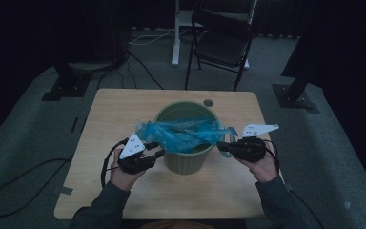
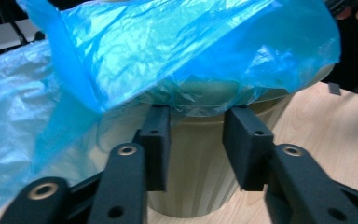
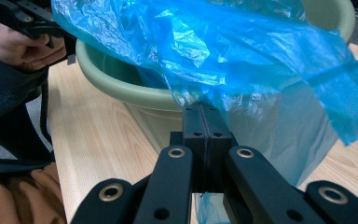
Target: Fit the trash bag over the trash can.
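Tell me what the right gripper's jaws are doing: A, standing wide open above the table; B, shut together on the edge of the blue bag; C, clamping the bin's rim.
B: the right gripper has its jaws pressed together on the blue bag.

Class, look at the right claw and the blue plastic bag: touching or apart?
Touching. In the right gripper view the right claw has its jaws pressed together on the edge of the blue plastic bag, whose film comes out between them.
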Demonstrator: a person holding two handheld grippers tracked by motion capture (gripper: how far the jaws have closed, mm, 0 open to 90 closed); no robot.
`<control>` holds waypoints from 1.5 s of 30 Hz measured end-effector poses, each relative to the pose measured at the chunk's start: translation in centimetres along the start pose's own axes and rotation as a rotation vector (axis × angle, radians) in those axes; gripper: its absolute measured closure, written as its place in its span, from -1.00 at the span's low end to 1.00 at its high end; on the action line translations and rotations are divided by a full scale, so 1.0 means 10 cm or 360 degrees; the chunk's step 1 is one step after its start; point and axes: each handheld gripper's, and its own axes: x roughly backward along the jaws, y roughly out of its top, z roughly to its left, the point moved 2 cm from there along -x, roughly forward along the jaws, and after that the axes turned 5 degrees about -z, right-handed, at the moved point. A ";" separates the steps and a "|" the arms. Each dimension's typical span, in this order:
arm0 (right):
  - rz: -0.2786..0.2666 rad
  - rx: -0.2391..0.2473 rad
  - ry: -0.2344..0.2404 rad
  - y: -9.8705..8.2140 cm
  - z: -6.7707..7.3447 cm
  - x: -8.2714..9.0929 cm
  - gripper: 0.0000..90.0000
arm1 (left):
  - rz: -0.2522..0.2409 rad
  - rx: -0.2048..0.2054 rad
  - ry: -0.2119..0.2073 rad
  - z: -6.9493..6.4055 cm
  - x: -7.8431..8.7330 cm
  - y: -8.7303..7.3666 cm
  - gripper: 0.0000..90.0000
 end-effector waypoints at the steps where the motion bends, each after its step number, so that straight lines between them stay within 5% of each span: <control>1: 0.0000 -0.0001 0.0002 0.00 0.00 0.00 1.00 | 0.0003 0.0009 -0.0006 0.01 0.00 0.00 0.60; 6: 0.0003 -0.0001 0.0008 -0.01 0.00 0.01 1.00 | 0.0022 -0.0008 -0.0023 0.01 0.01 -0.02 1.00; 12: 0.0010 -0.0010 0.0016 -0.05 -0.01 0.03 1.00 | 0.0062 -0.0068 -0.0062 -0.01 0.11 -0.11 1.00; 25: 0.0052 -0.0029 0.0094 -0.14 -0.04 0.02 1.00 | 0.0159 -0.0057 -0.0076 0.04 0.04 -0.27 1.00; 41: 0.0057 -0.0154 -0.0025 -0.22 -0.24 0.02 1.00 | 0.0214 -0.0043 -0.0029 0.18 -0.03 -0.34 1.00; 45: -0.0007 -0.0090 0.0008 -0.17 -0.14 0.07 0.62 | 0.0217 -0.0052 -0.0032 0.16 -0.04 -0.34 1.00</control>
